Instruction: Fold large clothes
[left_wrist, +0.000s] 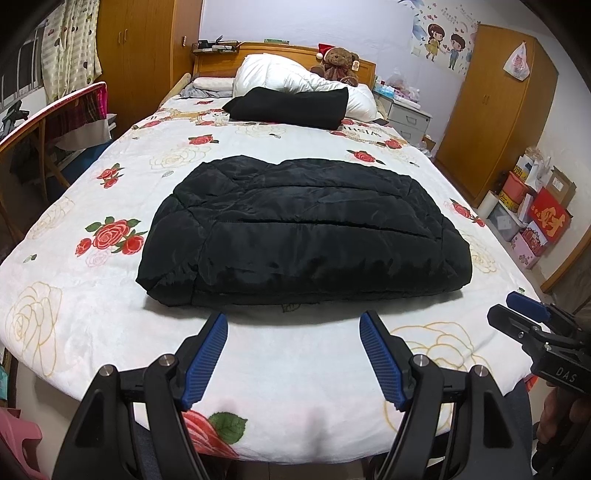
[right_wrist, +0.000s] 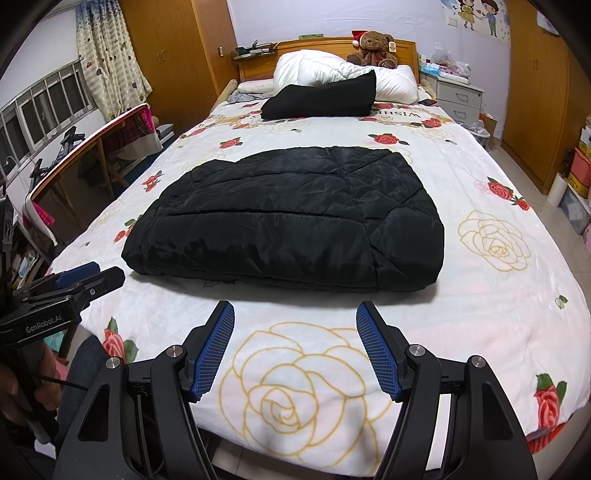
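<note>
A black quilted jacket (left_wrist: 303, 232) lies folded into a flat rectangle in the middle of the bed; it also shows in the right wrist view (right_wrist: 291, 218). My left gripper (left_wrist: 293, 319) is open and empty, hovering over the bed's near edge just short of the jacket. My right gripper (right_wrist: 295, 310) is open and empty, also just short of the jacket's near edge. Each gripper shows at the side of the other's view: the right one (left_wrist: 517, 310) and the left one (right_wrist: 99, 273).
The bed has a white rose-print blanket (left_wrist: 92, 314). A second folded black garment (left_wrist: 291, 105) lies near the white duvet (left_wrist: 280, 74) and teddy bear (left_wrist: 338, 62) at the headboard. A wooden desk (left_wrist: 33, 125) stands left; boxes (left_wrist: 532, 214) and wardrobes stand right.
</note>
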